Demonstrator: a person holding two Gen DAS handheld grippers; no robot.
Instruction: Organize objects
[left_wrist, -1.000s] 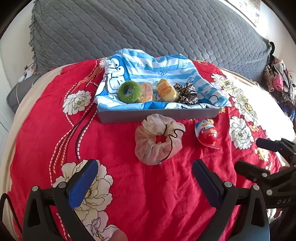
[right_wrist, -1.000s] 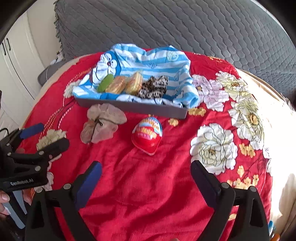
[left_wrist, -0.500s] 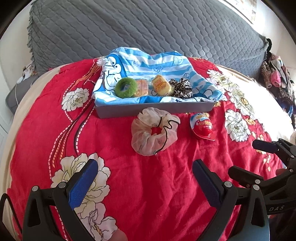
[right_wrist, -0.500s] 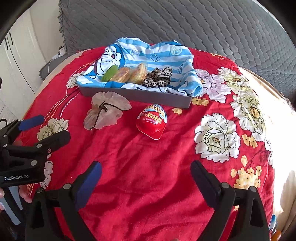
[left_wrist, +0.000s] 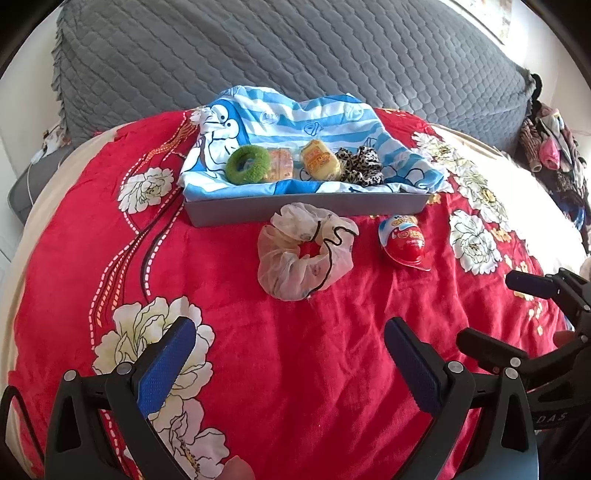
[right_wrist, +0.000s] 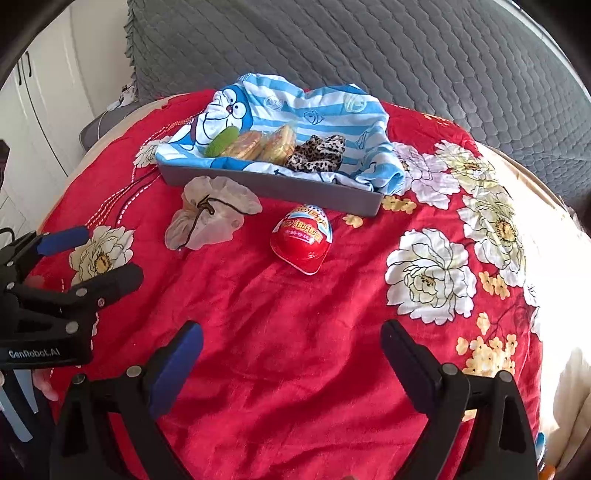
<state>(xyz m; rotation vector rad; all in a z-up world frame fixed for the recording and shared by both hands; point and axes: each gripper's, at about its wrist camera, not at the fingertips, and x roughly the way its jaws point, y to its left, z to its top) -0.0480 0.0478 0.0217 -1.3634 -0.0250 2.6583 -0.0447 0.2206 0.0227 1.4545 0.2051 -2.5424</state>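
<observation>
Your left gripper (left_wrist: 288, 354) and right gripper (right_wrist: 291, 347) both hang spread wide and empty over the red blanket (left_wrist: 258, 350); the sheer scrunchie (left_wrist: 304, 254) and red egg-shaped toy (right_wrist: 302, 238) lie near each other, just in front of the grey tray (left_wrist: 303, 212). Inside it sit 4 items: a green scrunchie (left_wrist: 248, 164), 2 wrapped snacks and a leopard scrunchie (left_wrist: 360, 166).

On the bed (left_wrist: 229, 332), the tray (left_wrist: 295, 214) lies toward the headboard edge; before it sit the scrunchie (left_wrist: 306, 258) left, perhaps touching, and the egg (left_wrist: 404, 243) right.

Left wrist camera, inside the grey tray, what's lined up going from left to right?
Green scrunchie → orange snack packet → yellow snack packet → leopard-print scrunchie, all on the blue striped cloth lining the grey tray.
</observation>
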